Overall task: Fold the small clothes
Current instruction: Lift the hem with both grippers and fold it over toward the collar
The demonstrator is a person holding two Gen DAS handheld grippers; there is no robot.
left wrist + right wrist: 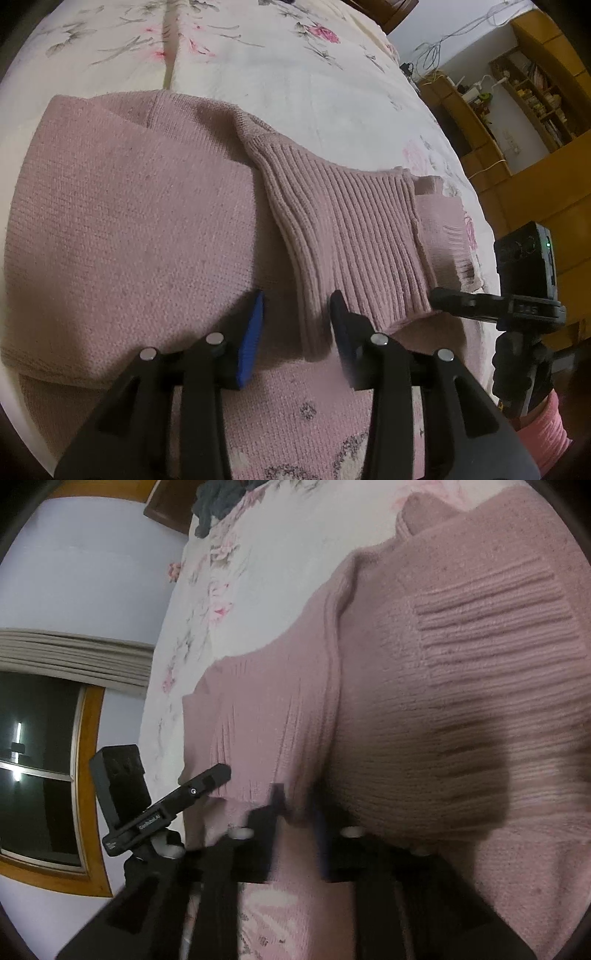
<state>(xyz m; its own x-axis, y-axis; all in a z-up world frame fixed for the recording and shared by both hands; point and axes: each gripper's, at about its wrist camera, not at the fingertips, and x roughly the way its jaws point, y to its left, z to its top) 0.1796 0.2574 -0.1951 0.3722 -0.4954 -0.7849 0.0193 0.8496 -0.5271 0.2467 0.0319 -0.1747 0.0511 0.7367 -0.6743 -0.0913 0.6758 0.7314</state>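
Note:
A pink knitted sweater (129, 229) lies partly folded on a floral bedsheet (295, 74). One ribbed sleeve cuff (351, 236) lies across the body. My left gripper (297, 325) hovers open just above the sweater, with the cuff's near corner between its blue-padded fingers (253, 332). In the right wrist view, my right gripper (297, 819) is blurred and narrowed on a folded edge of the sweater (443, 701) near the ribbed hem. It also shows side-on as the right gripper (461, 301) at the sweater's right edge. The left gripper (207, 781) shows there too, touching ribbed fabric.
The bed's right edge (465, 177) drops toward wooden shelves (535, 92) and cables. A dark garment (221, 498) lies at the far end of the bed, below a wooden headboard. A window with a wooden frame (88, 775) is on the left. A pink sleeve (546, 432) is at the lower right.

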